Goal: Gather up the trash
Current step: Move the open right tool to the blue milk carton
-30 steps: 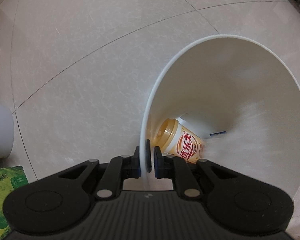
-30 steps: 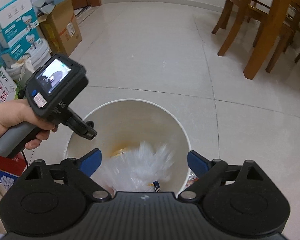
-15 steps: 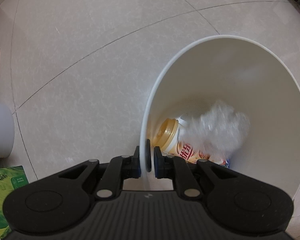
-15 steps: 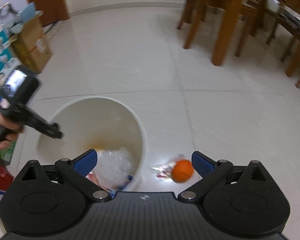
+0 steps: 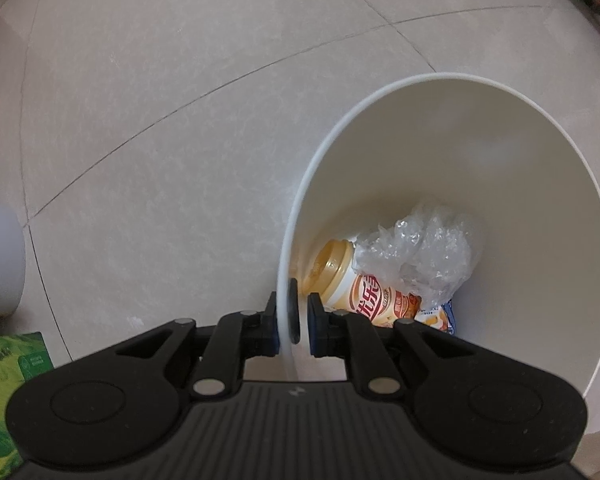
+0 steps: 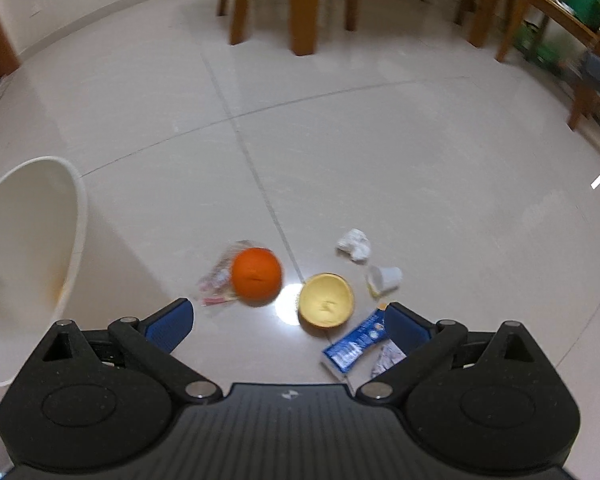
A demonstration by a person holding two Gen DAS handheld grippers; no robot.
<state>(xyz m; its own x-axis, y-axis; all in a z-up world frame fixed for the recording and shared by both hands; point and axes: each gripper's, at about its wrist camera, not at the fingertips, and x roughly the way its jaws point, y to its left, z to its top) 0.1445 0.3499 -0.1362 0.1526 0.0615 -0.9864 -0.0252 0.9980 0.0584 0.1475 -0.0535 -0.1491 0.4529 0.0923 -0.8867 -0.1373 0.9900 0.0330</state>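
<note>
here, from the left wrist view, we see the left gripper (image 5: 299, 317) with its jaws pinching the thin, smooth rim of the white plastic bin (image 5: 540, 184), one pad outside the wall and one inside. at the bin's bottom lie a cylindrical milk-tea cup (image 5: 360, 284) with a tan lid, on its side, a crinkled clear plastic bag (image 5: 424, 256) resting over it, and a blue-edged wrapper (image 5: 440, 318) beside it. the bin stands on glossy pale floor tiles (image 5: 160, 140).

from the right wrist view, our right gripper (image 6: 288, 322) has its jaws spread wide with nothing between the blue pads. on the floor just ahead we see a round orange (image 6: 256, 276) on a clear wrapper (image 6: 216, 280), a hollow yellow peel half (image 6: 326, 300), crumpled white paper (image 6: 354, 244), a small tipped white cup (image 6: 384, 280) and a flat blue packet (image 6: 354, 346). the bin sits at the left edge.
</note>
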